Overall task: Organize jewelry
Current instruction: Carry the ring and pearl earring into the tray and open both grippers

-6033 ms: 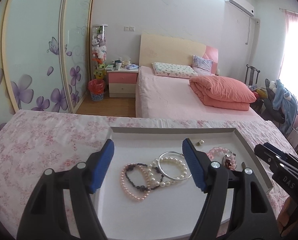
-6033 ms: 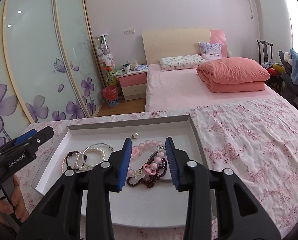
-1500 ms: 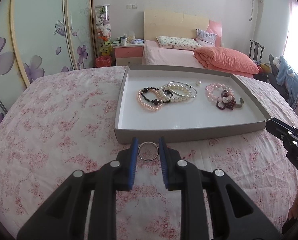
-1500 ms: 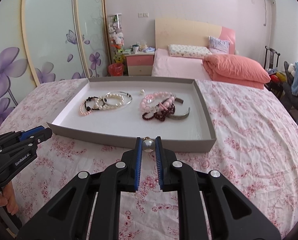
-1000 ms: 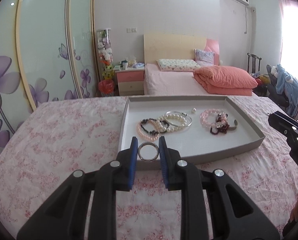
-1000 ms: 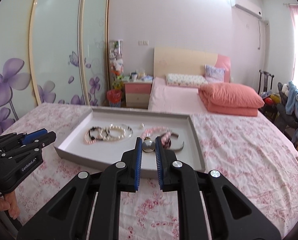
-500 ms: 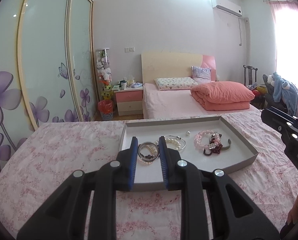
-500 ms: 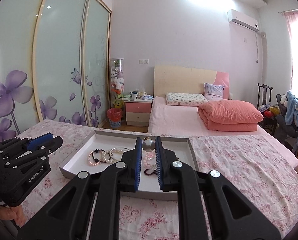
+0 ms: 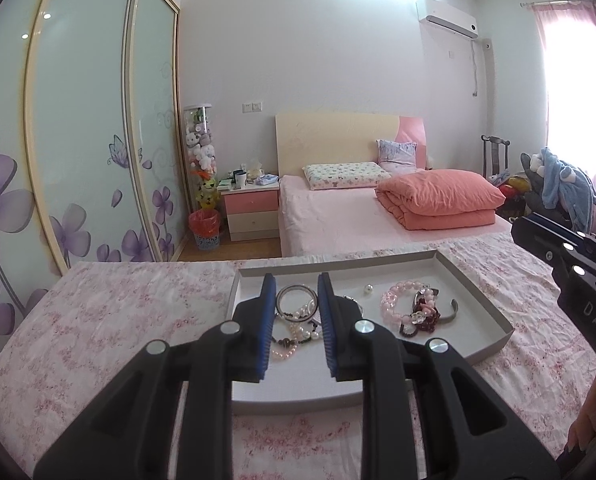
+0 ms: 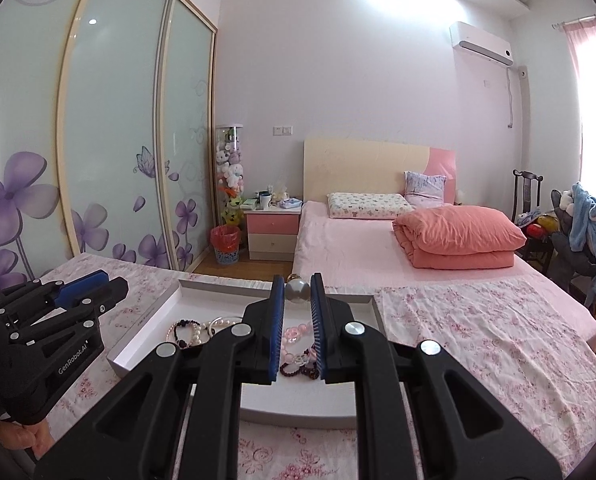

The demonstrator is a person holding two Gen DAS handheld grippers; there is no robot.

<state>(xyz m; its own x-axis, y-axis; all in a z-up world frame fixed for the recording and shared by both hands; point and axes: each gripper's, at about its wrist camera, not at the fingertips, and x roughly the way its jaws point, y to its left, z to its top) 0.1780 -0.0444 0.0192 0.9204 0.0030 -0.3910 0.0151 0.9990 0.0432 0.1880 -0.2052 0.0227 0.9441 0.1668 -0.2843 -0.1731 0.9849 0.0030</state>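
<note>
Both tools carry pieces over the tray (image 9: 494,312) for sorting: left gripper (image 9: 297,294) clamped on a silver ring (image 9: 296,299), right gripper (image 10: 297,290) pinching 1 silver bead (image 10: 297,290).

The left gripper (image 9: 297,300) clamps a silver ring (image 9: 297,299) (upright) above the tray (image 9: 483,300) of bracelets (image 9: 412,311).

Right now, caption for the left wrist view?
Left gripper holds a silver ring above the jewelry tray on a floral bedspread.
</note>
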